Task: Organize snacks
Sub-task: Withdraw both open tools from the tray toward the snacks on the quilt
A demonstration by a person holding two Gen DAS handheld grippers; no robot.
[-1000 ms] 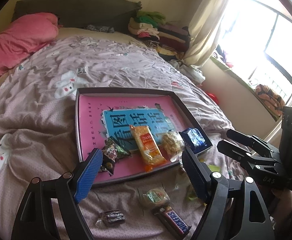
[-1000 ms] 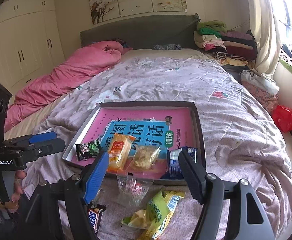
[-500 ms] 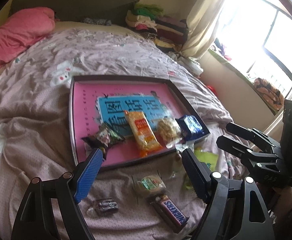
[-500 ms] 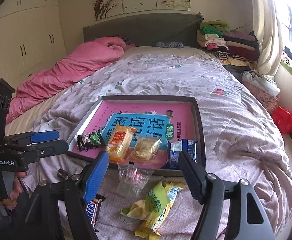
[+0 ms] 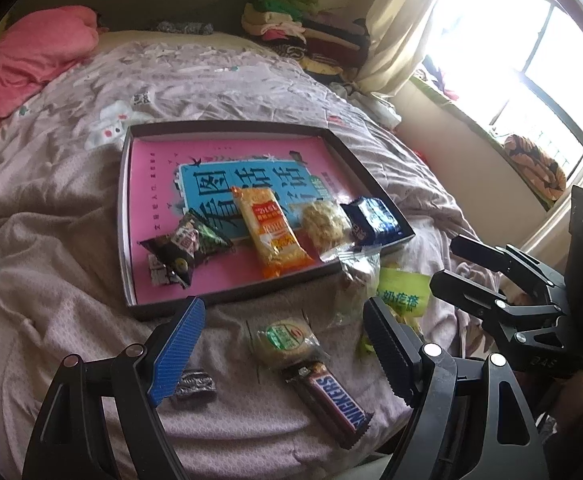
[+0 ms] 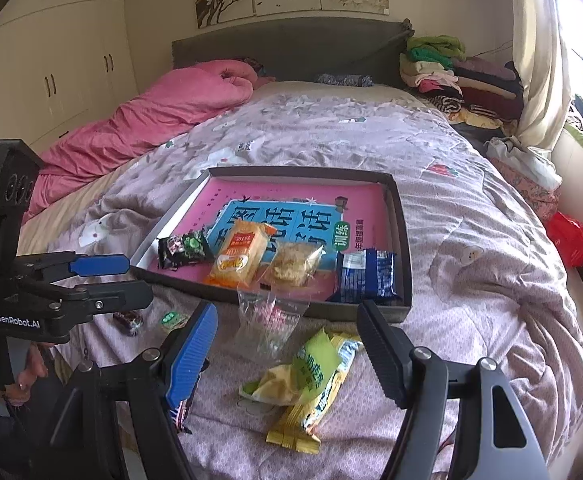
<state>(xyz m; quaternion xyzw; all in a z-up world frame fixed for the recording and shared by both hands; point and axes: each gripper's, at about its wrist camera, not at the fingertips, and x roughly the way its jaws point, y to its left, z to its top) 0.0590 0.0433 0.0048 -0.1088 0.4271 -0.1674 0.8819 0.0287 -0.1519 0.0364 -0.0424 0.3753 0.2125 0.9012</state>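
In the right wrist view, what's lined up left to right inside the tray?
Dark green-and-black packet → orange biscuit pack → clear-wrapped pastry → blue packet, all along the tray's near edge.

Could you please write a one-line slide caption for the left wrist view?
Open left tool above Snickers bar and round cake near tray.

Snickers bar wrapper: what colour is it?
Brown, with blue lettering on white; the Snickers bar shows best in the left wrist view.

Blown-out window glare at right, fisheye-warped edges, sharp centre
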